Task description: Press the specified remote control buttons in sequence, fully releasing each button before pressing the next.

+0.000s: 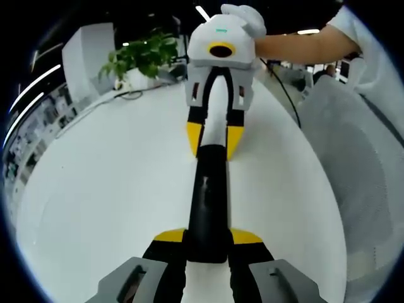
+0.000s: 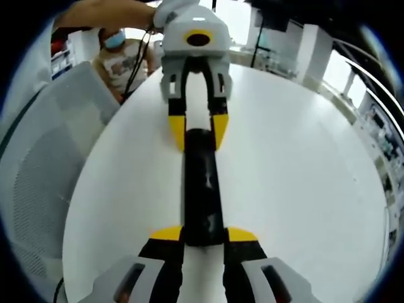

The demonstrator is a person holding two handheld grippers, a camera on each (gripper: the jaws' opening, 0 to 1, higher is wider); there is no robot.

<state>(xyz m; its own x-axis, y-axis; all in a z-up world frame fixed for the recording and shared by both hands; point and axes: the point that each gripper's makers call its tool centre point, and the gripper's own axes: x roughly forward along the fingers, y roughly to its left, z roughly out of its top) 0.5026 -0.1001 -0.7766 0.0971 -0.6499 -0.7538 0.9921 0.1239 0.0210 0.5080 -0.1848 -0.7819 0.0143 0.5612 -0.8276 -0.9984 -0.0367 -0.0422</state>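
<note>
In the left gripper view, my left gripper rises from the near edge with its yellow-tipped jaws closed on the near end of the remote control, a long, narrow black bar that lies lengthwise away from me over the white tabletop. I cannot make out any single button on its dark face. At the far end, my right gripper comes in facing me, its yellow tips pinching the other end of the remote control from both sides. A gloved hand sits on top of that white gripper body, with a bare forearm running off to the right. A green potted plant stands at the far left edge of the tabletop, and a grey mesh chair back is on the right.

In the right gripper view, I see the same grip from the other end. My right gripper comes up from the near edge, jaws clamped on the near end of the remote control, which runs straight away from me above the white tabletop. My left gripper meets it at the far end, yellow tips closed against its sides, with a hand on its top. A grey mesh chair back is on the left, and a seated person is beyond it at the far left.
</note>
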